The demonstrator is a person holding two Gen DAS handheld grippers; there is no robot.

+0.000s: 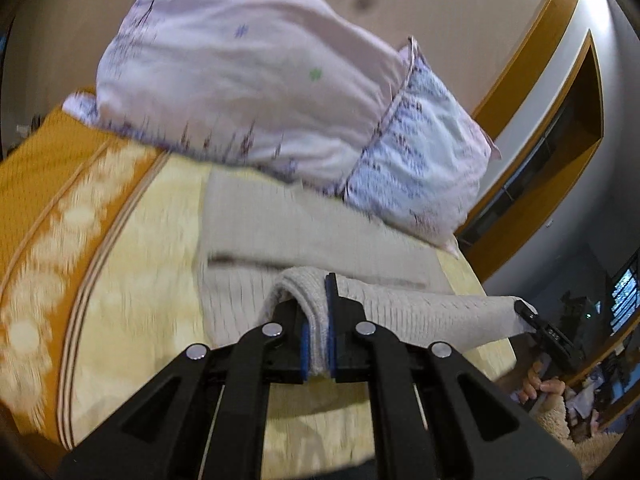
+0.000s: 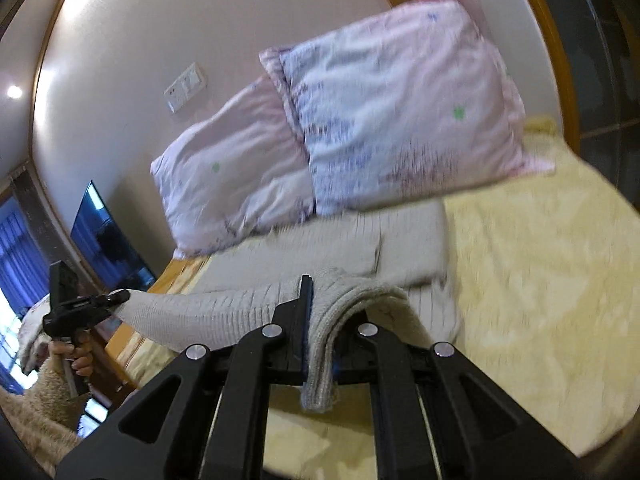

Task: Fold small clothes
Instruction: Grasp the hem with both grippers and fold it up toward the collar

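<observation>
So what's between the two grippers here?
A raised span of the grey knit garment runs from the right gripper to the left gripper, both shut on its edge. The right wrist view shows it; the left gripper view confirms it.

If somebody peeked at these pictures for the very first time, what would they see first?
Probably the grey knitted garment in the middle, stretched over the yellow bedspread. The left hand-held gripper and the right hand-held gripper each pinch one end of its near edge, raised off the bed. Next come the two pink flowery pillows leaning at the head of the bed, just behind the garment.
</observation>
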